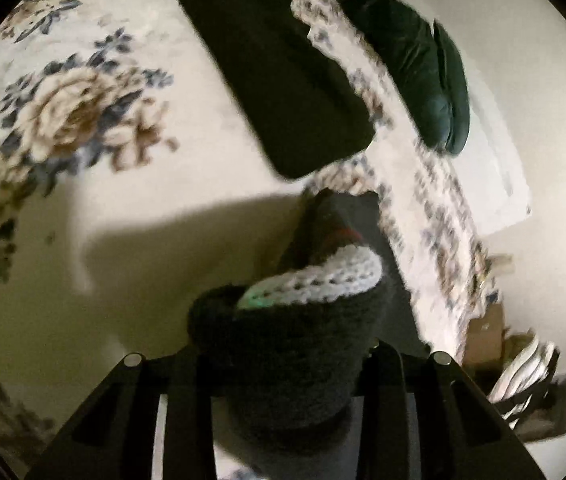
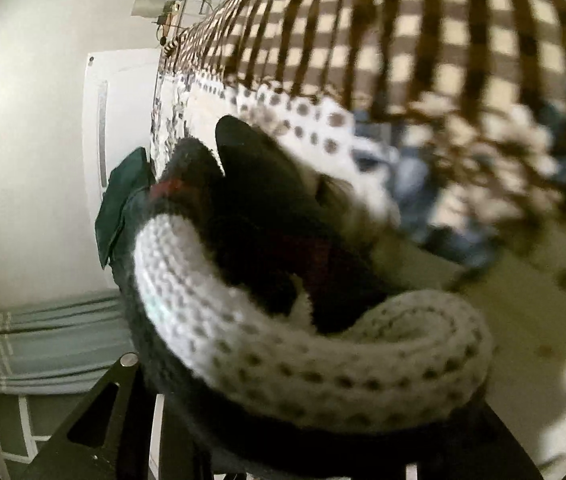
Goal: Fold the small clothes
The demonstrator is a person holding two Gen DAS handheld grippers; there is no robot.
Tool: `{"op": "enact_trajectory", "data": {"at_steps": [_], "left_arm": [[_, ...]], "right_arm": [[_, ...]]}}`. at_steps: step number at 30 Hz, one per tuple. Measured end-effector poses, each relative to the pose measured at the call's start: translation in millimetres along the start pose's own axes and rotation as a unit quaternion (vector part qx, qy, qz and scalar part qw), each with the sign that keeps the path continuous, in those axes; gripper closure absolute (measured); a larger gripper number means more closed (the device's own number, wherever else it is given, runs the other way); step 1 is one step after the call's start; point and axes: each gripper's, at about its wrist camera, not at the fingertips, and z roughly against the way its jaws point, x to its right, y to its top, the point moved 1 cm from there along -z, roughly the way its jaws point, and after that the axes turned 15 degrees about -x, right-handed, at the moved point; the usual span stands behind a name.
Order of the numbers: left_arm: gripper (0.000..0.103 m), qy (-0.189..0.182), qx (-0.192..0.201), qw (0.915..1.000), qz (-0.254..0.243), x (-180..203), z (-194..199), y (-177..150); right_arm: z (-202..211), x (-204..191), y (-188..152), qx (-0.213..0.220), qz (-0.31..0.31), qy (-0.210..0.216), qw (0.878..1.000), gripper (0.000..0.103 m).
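A dark grey knitted garment with a white knitted band [image 1: 295,344] fills the space between my left gripper's [image 1: 287,364] fingers; the gripper is shut on it above a floral bedspread [image 1: 83,120]. The same knit [image 2: 283,340], with its white band and a red stripe, fills the right wrist view, and my right gripper [image 2: 295,432] is shut on it, its fingers mostly hidden under the cloth. A folded black cloth [image 1: 279,72] lies flat on the bedspread beyond the left gripper.
A dark green cushion [image 1: 419,68] lies at the bed's far edge and also shows in the right wrist view [image 2: 123,204]. A brown checked blanket [image 2: 403,20] and rumpled blue cloth [image 2: 415,168] lie behind the knit. White wall and cupboard [image 2: 123,120] stand at the left.
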Motion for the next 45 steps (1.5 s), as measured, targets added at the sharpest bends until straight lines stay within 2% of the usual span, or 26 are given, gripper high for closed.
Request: {"op": "enact_trajectory", "data": {"at_steps": [3,5,6,7,8,9,11,13,14,15,16,18,20,22,26,32,34,38,43,45], "left_arm": [[0.067,0.012,-0.042,0.9987,0.026,-22,-20,7],[0.062,0.003,-0.061,0.9970,0.049,-32,-27,14],[0.057,0.006,-0.065,0.9965,0.053,-34,-28,16],[0.055,0.013,-0.064,0.9969,0.043,-35,-24,12],[0.053,0.020,-0.063,0.9974,0.027,-34,-18,7],[0.046,0.035,-0.064,0.9973,0.008,-33,-10,3],[0.040,0.077,-0.063,0.9946,-0.027,-28,7,-2],[0.034,0.130,-0.056,0.9870,-0.077,-16,25,-6],[0.033,0.154,-0.049,0.9813,-0.105,-6,33,-10],[0.028,0.177,-0.040,0.9741,-0.134,3,39,-15],[0.022,0.208,-0.033,0.9620,-0.174,13,44,-25],[0.021,0.242,-0.034,0.9408,-0.235,40,41,-38],[0.021,0.253,-0.035,0.9271,-0.274,63,34,-52],[0.021,0.253,-0.050,0.9157,-0.308,85,18,-69],[0.021,0.240,-0.080,0.9015,-0.351,119,-20,-94],[0.021,0.273,-0.128,0.8666,-0.398,143,-89,-120],[0.021,0.286,-0.138,0.8578,-0.404,143,-104,-124],[0.021,0.298,-0.144,0.8525,-0.405,137,-119,-130],[0.021,0.304,-0.140,0.8515,-0.404,137,-113,-133],[0.021,0.304,-0.141,0.8516,-0.403,135,-110,-136]], "right_arm": [[4,21,-1,-0.017,-0.016,-0.010,1.000,0.069],[-5,38,2,-0.024,-0.028,-0.007,0.999,0.063],[-8,42,4,-0.026,-0.033,-0.006,0.999,0.061],[-9,46,5,-0.026,-0.037,-0.001,0.999,0.057],[-9,49,6,-0.023,-0.037,-0.008,0.999,0.047],[-10,50,6,-0.020,-0.039,-0.010,0.999,0.041],[-12,53,8,-0.012,-0.044,-0.002,0.999,0.025],[-11,55,7,-0.003,-0.045,0.005,0.999,0.015],[-11,55,6,-0.003,-0.042,0.004,0.999,0.014],[-11,54,5,-0.001,-0.036,0.000,0.999,0.013],[-13,52,4,-0.001,-0.027,-0.006,1.000,0.011],[-16,48,3,-0.003,-0.017,-0.014,1.000,0.011],[-18,47,2,-0.003,-0.012,-0.020,1.000,0.011],[-19,47,1,-0.002,-0.013,-0.020,1.000,0.011],[-13,50,0,0.006,-0.018,-0.015,1.000,0.011],[-14,54,11,0.006,-0.023,-0.010,1.000,0.011],[-15,56,14,0.005,-0.025,-0.008,1.000,0.011],[-16,61,17,0.005,-0.029,-0.004,1.000,0.011],[-18,62,20,0.020,-0.042,0.004,0.999,0.011],[-19,58,17,0.031,-0.034,-0.009,0.999,0.021]]}}
